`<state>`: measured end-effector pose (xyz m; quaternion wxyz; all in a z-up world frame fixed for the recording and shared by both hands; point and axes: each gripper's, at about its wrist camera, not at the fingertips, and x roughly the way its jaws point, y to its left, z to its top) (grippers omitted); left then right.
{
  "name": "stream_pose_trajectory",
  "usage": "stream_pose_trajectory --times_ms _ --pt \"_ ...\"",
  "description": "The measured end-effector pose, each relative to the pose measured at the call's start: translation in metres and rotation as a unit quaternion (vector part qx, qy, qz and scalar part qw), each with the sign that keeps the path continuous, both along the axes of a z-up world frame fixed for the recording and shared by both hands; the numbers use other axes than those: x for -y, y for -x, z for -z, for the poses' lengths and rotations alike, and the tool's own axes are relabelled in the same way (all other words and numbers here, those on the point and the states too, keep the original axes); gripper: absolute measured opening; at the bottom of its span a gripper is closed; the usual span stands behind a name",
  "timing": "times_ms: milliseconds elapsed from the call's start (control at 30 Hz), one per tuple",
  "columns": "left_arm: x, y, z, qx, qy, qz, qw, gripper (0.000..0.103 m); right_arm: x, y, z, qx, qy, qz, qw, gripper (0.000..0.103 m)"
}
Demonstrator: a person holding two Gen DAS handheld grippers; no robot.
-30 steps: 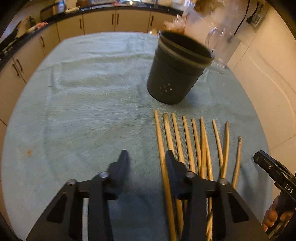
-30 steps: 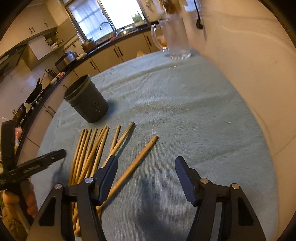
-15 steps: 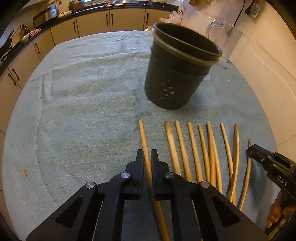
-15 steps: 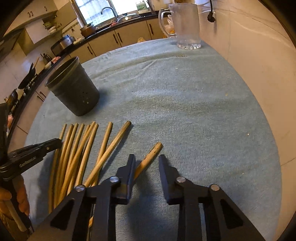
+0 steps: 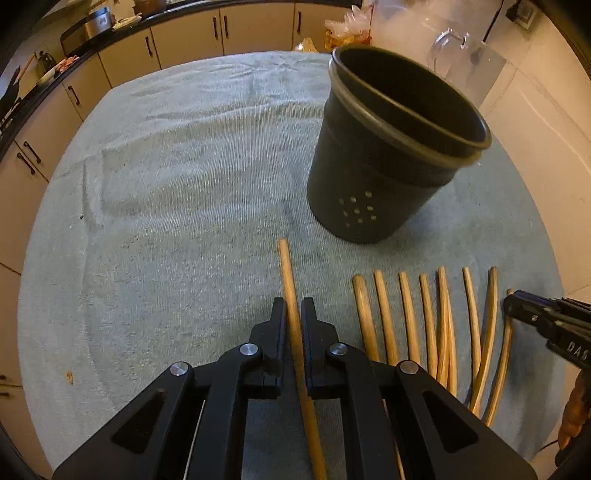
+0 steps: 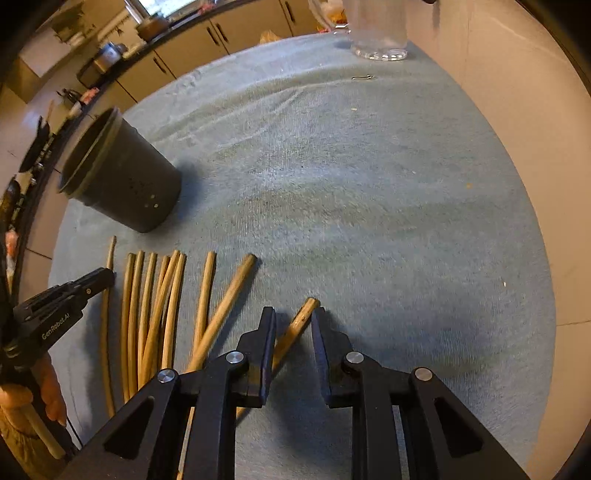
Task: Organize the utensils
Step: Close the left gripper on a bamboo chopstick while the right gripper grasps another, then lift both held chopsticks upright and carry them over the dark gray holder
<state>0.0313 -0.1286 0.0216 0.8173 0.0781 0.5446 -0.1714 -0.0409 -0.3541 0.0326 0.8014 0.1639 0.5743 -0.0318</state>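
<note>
A dark perforated utensil holder [image 5: 384,173] [image 6: 125,184] stands upright on the teal cloth. In front of it lies a row of several wooden sticks [image 5: 424,317] [image 6: 147,295]. My left gripper [image 5: 293,308] is shut on one stick [image 5: 286,266], which sits apart, left of the row. Its tip [image 6: 99,277] shows at the left of the right wrist view. My right gripper [image 6: 293,314] is clamped on the rightmost stick [image 6: 301,317], which crosses its jaws at a slant near the stick's end. In the left wrist view that gripper [image 5: 513,299] shows at the row's right end.
A clear glass jug [image 5: 461,48] [image 6: 380,33] stands behind the holder near the wall. The teal cloth [image 5: 177,177] covers the whole table. A small metal pin [image 6: 364,77] lies near the jug. Kitchen cabinets run beyond the far edge. A hand [image 6: 22,398] holds the left tool.
Both grippers have closed from wide open, each onto a stick. The left one's stick now lies apart from the row, to its left, and the holder looks nearer in that view.
</note>
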Motion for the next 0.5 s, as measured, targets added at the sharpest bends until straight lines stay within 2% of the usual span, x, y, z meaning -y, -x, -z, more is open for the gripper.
stream_pose_trajectory --times_ms 33,100,233,500 --pt "0.0 0.002 -0.001 0.007 0.001 0.0 1.0 0.007 -0.004 -0.002 0.0 0.004 0.011 -0.009 1.0 0.015" --pt "-0.004 0.006 -0.004 0.013 0.012 -0.002 0.9998 0.006 -0.01 0.0 0.001 0.014 0.017 -0.016 1.0 0.011" --pt "-0.018 0.025 -0.029 0.05 0.031 -0.012 0.9982 0.006 -0.007 0.011 -0.009 0.045 -0.029 -0.014 0.998 0.007" --pt "-0.053 0.094 -0.109 0.14 0.09 -0.012 0.986 0.006 -0.011 0.06 -0.085 0.174 -0.029 -0.021 0.984 0.007"
